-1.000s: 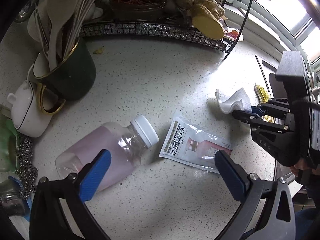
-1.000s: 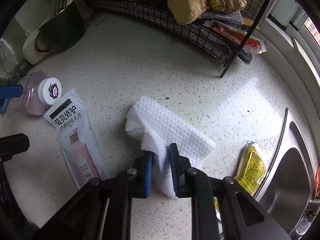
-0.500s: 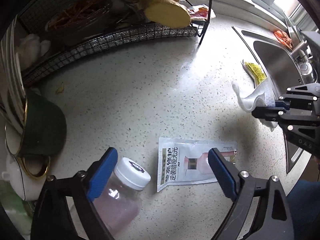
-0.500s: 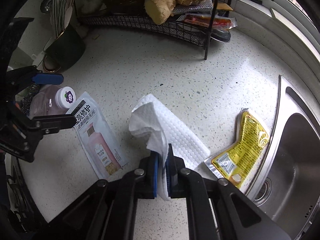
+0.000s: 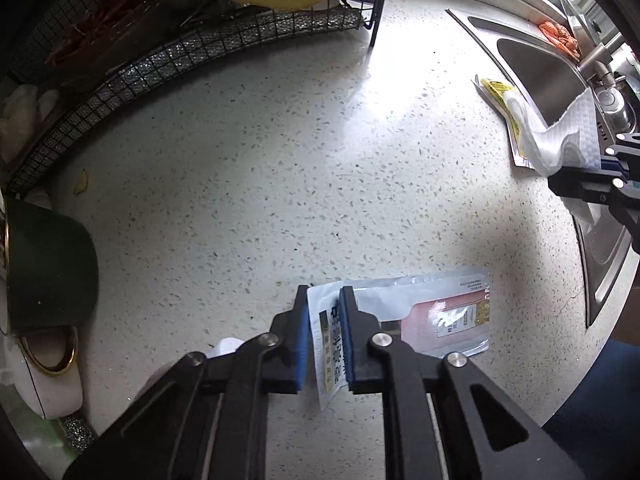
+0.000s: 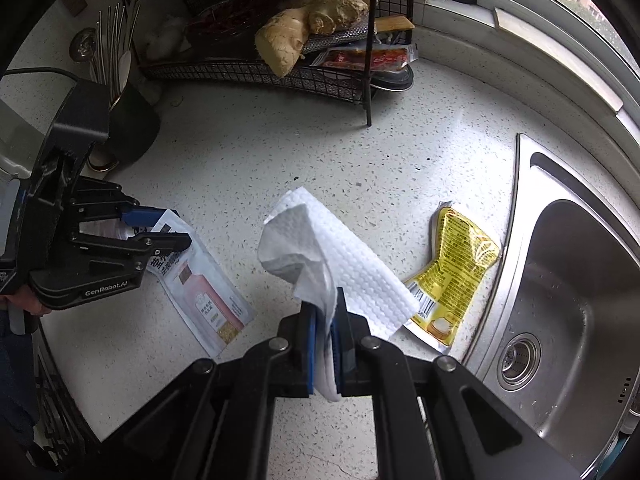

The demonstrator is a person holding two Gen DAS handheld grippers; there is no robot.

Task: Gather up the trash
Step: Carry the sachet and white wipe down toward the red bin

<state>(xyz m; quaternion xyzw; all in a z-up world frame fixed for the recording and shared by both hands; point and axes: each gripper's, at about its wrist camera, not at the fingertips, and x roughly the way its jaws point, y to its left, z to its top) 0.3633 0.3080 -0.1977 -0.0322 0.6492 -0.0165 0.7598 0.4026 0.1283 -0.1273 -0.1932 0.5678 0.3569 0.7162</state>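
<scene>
My left gripper [image 5: 324, 300] is shut on the near end of a white and pink sachet [image 5: 436, 312] that lies on the speckled counter; it also shows in the right wrist view [image 6: 204, 288]. My right gripper [image 6: 325, 312] is shut on a white paper towel [image 6: 320, 248] and holds it above the counter; the towel also shows at the right of the left wrist view [image 5: 560, 140]. A yellow wrapper [image 6: 456, 272] lies flat next to the sink [image 6: 560, 280].
A black wire rack [image 6: 280, 68] with ginger stands at the back. A dark green utensil mug [image 5: 48, 272] and a white cup [image 5: 52, 376] stand at the left. A pink plastic jar is mostly hidden behind the left gripper.
My left gripper has closed on the end of the sachet. My right gripper has lifted the paper towel higher and moved it toward the sink.
</scene>
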